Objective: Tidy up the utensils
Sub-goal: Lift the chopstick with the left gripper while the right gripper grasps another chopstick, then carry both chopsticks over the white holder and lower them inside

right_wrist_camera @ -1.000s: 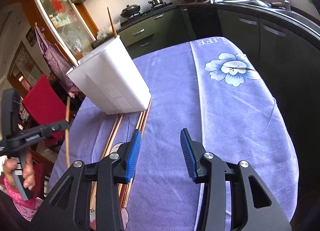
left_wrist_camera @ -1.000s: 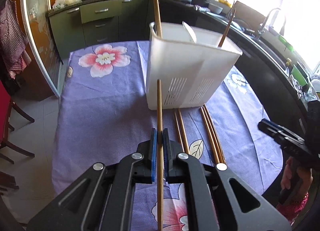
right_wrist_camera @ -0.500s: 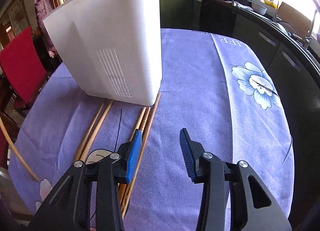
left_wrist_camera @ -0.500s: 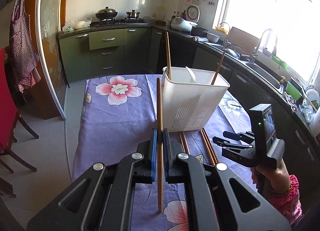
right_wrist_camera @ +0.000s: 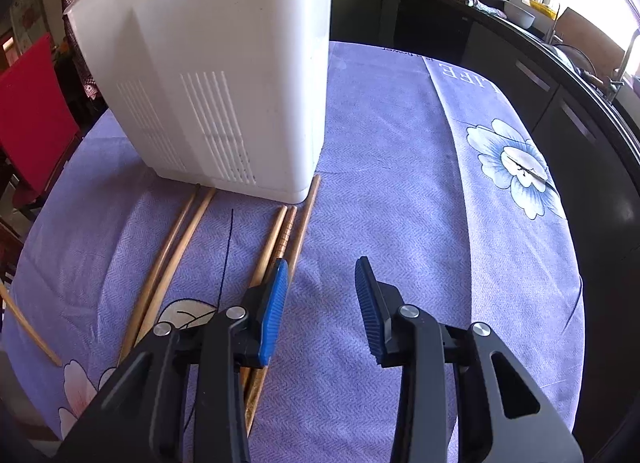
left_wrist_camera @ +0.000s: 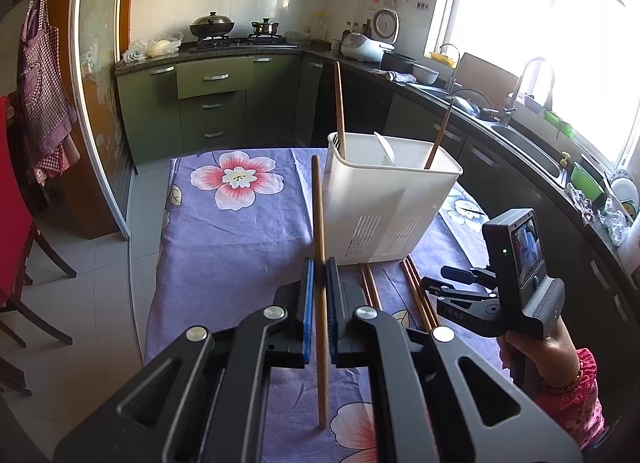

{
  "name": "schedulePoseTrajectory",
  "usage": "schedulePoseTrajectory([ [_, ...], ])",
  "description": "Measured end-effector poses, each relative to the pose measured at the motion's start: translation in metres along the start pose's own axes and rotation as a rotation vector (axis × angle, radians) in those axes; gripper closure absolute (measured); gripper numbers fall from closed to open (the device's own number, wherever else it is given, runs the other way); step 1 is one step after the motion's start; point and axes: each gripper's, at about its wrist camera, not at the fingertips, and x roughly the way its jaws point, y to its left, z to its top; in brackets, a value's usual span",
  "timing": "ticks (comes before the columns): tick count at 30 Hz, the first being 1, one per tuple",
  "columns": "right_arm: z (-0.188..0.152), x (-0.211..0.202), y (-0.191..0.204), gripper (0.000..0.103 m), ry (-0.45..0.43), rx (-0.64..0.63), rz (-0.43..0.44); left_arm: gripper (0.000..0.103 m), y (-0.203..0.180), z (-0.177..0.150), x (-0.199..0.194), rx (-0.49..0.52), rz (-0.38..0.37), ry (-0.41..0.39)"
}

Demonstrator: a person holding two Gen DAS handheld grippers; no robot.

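Observation:
My left gripper (left_wrist_camera: 319, 263) is shut on a wooden chopstick (left_wrist_camera: 318, 211), held up above the table, just left of the white utensil holder (left_wrist_camera: 384, 215). The holder has two chopsticks and a white spoon (left_wrist_camera: 386, 149) standing in it. Several more chopsticks (right_wrist_camera: 280, 239) lie on the purple cloth against the holder's (right_wrist_camera: 224, 75) base. My right gripper (right_wrist_camera: 320, 275) is open and empty, low over the cloth, its left finger over the right-hand group of chopsticks. It also shows in the left wrist view (left_wrist_camera: 444, 281).
The table carries a purple flowered cloth (left_wrist_camera: 224, 247). A red chair (right_wrist_camera: 36, 111) stands at the left. Dark kitchen counters with a sink (left_wrist_camera: 516, 135) run along the right. The table's edge (right_wrist_camera: 580, 263) drops off at the right.
My left gripper has pulled back and risen with the chopstick. My right gripper has moved in close to the holder and down toward the lying chopsticks, staying open.

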Motion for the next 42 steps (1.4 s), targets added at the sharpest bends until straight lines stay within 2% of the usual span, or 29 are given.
schedulePoseTrajectory([
  [6,0.0,0.0,0.004,0.07,0.018,-0.01,-0.008,0.097,-0.001,-0.001,0.001,0.007,-0.002,0.0],
  [9,-0.001,0.001,0.007,0.075,0.03,-0.017,0.012,0.097,0.0,-0.001,0.002,0.002,-0.001,0.003],
  [11,-0.002,0.004,0.01,0.083,0.038,-0.029,0.019,0.097,0.0,-0.001,0.002,-0.002,-0.001,0.003],
  [15,-0.003,0.004,0.008,0.086,0.041,-0.016,0.04,0.097,0.001,-0.001,0.001,-0.001,0.0,0.004],
  [17,-0.004,0.002,0.004,0.092,0.048,-0.011,0.039,0.097,0.001,-0.001,0.001,-0.002,-0.002,0.003],
  [22,-0.014,-0.005,-0.01,0.095,0.063,-0.01,0.031,0.097,0.002,-0.001,0.001,-0.002,-0.005,0.005],
  [24,-0.017,-0.007,-0.014,0.095,0.066,-0.012,0.035,0.097,0.002,-0.002,0.001,-0.001,-0.006,0.005],
  [28,-0.012,-0.005,-0.013,0.085,0.073,-0.036,0.024,0.097,0.0,-0.002,0.0,0.003,-0.006,0.004],
  [31,-0.006,-0.001,-0.009,0.085,0.081,-0.055,0.023,0.097,0.0,-0.002,0.0,0.004,-0.007,0.005],
  [33,-0.005,-0.001,-0.006,0.096,0.092,-0.057,0.049,0.097,-0.001,-0.002,0.0,0.007,-0.004,0.003],
  [35,-0.007,-0.003,0.0,0.096,0.086,-0.064,0.03,0.097,-0.002,-0.001,0.0,0.012,-0.007,0.003],
  [42,-0.01,-0.041,-0.013,0.096,-0.025,0.003,0.089,0.097,-0.003,0.0,-0.003,0.026,-0.012,0.001],
])
